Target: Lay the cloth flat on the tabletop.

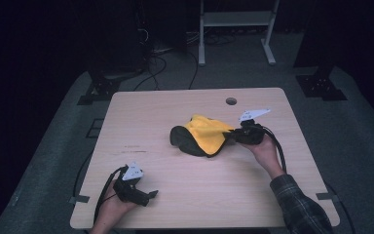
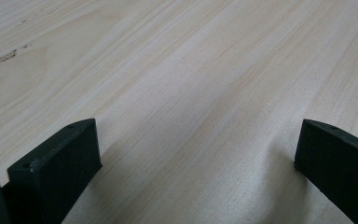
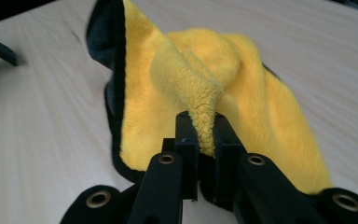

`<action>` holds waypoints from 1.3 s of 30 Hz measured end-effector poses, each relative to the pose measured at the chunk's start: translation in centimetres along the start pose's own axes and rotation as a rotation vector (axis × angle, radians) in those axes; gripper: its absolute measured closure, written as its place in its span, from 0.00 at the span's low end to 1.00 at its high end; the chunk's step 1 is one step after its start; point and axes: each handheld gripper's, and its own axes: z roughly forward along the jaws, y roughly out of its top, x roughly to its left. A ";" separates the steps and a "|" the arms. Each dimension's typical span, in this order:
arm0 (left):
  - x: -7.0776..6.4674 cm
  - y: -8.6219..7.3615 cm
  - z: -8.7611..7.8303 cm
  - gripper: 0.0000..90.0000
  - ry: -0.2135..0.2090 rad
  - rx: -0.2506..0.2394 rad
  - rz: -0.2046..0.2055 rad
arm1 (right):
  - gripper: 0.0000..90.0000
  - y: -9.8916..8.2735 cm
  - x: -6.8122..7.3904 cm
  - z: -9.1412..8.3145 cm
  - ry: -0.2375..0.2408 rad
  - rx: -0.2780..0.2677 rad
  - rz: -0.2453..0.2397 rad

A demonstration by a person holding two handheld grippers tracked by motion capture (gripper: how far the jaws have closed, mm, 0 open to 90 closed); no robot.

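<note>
A fluffy cloth [image 1: 202, 135], yellow on one side and dark grey on the other, lies crumpled near the middle of the wooden table [image 1: 175, 107]. My right gripper [image 1: 233, 134] is at the cloth's right edge, shut on a pinched fold of yellow cloth [image 3: 205, 126] that rises between its two black jaws. Near the table's front left, my left gripper [image 1: 148, 196] rests in a hand, away from the cloth. In the left gripper view its fingers [image 2: 60, 163] stand wide apart over bare wood, so the left gripper [image 2: 198, 163] is open with nothing in it.
A round cable hole [image 1: 231, 101] sits near the table's far edge. Beyond the table stand a white frame [image 1: 236, 29] and dark equipment with cables on the floor. A plaid sleeve [image 1: 302, 207] enters at the bottom right.
</note>
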 end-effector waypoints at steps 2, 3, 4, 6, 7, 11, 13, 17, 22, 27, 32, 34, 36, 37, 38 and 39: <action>0.0 0.0 0.0 0.00 0.001 -0.001 -0.003 | 0.92 0.4 0.7 -0.9 0.014 -0.021 -0.012; 0.0 0.0 0.0 0.00 0.001 -0.001 -0.003 | 0.92 0.4 0.7 -0.9 0.014 -0.021 -0.012; 0.0 0.1 0.0 0.00 0.003 0.002 -0.004 | 0.92 0.6 1.2 -1.8 0.023 -0.036 -0.029; -0.1 0.2 0.0 0.00 0.002 0.008 -0.006 | 0.92 0.7 1.5 -2.0 0.028 -0.041 -0.032; -0.1 0.3 0.0 0.00 -0.002 0.005 -0.007 | 0.92 0.9 1.8 -2.5 0.036 -0.048 -0.040; -0.4 1.3 -0.6 0.00 0.000 -0.053 0.007 | 0.92 1.4 3.0 -3.5 0.069 -0.069 -0.060; -0.6 2.1 -1.1 0.00 0.003 -0.083 0.021 | 0.92 1.6 3.4 -3.7 0.086 -0.076 -0.068; -1.3 4.1 -1.6 0.04 -0.017 -0.168 0.052 | 0.92 2.1 4.4 -4.0 0.125 -0.088 -0.080; -2.5 7.0 -1.1 0.04 -0.046 -0.236 0.100 | 0.92 2.8 6.1 -3.8 0.174 -0.082 -0.119; -3.8 9.9 0.4 0.05 -0.074 -0.247 0.163 | 0.92 3.3 7.7 -3.3 0.234 -0.078 -0.149; -4.3 11.9 1.7 0.07 -0.078 -0.254 0.216 | 0.92 3.7 8.8 -3.0 0.282 -0.072 -0.167; -4.3 12.9 2.5 0.14 -0.078 -0.251 0.242 | 0.92 3.9 9.5 -3.0 0.308 -0.072 -0.180; -4.3 13.5 3.0 0.20 -0.075 -0.251 0.252 | 0.92 4.0 9.6 -3.0 0.319 -0.074 -0.188; -4.3 13.7 3.2 0.25 -0.086 -0.255 0.263 | 0.92 4.0 9.7 -3.0 0.320 -0.074 -0.190; -4.3 13.7 3.2 0.34 -0.086 -0.255 0.263 | 0.92 3.9 9.7 -3.0 0.320 -0.072 -0.191; -4.2 14.1 3.4 0.40 -0.090 -0.254 0.264 | 0.92 3.9 9.7 -3.0 0.320 -0.073 -0.188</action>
